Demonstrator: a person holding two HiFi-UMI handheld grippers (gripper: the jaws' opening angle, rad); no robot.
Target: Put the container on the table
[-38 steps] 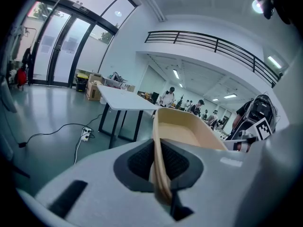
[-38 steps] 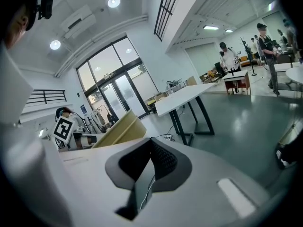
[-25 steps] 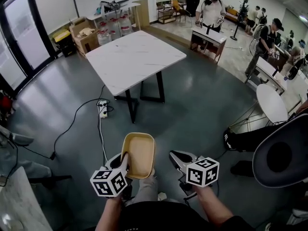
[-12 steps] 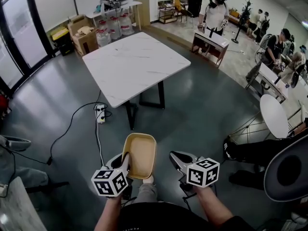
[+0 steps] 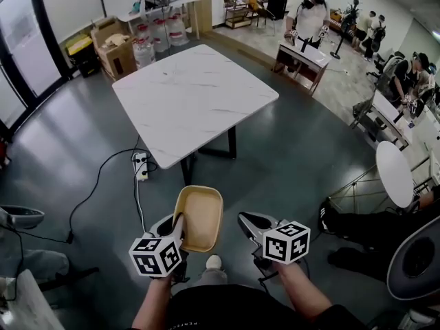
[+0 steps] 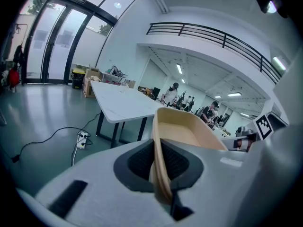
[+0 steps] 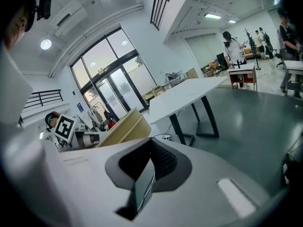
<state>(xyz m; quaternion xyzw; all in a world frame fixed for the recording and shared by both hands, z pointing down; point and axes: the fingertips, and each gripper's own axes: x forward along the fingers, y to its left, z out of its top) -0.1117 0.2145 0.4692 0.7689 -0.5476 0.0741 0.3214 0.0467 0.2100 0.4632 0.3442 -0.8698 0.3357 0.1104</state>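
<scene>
I held both grippers low in front of my body, with my forearms reaching forward side by side and the marker cubes facing up toward my head. My left gripper (image 5: 180, 224) pointed forward and a little to the right. Its jaws were clamped on the near left rim of the container (image 5: 200, 217), one pad inside the wall and one outside. My right gripper (image 5: 248, 221) hung just beside the container on its right without touching it, its jaws pressed together on nothing.

The container was a shallow tan tray, oblong with rounded corners, a raised rim and a plain flat bottom. It was in the air above the grey floor (image 5: 289, 157), carried only by my left gripper. Its long side ran away from me, and it looked roughly level from my head. In the left gripper view its thin wall ran straight between the dark ribbed pads, with the open tray stretching out ahead. In the right gripper view its outer side showed at the left.

The white marble-patterned table (image 5: 196, 95) stood ahead of me on dark legs, well apart from the container. A power strip (image 5: 142, 167) with a black cable lay on the floor near those legs. The toe of my shoe (image 5: 214, 262) showed just below the container's near end.
</scene>
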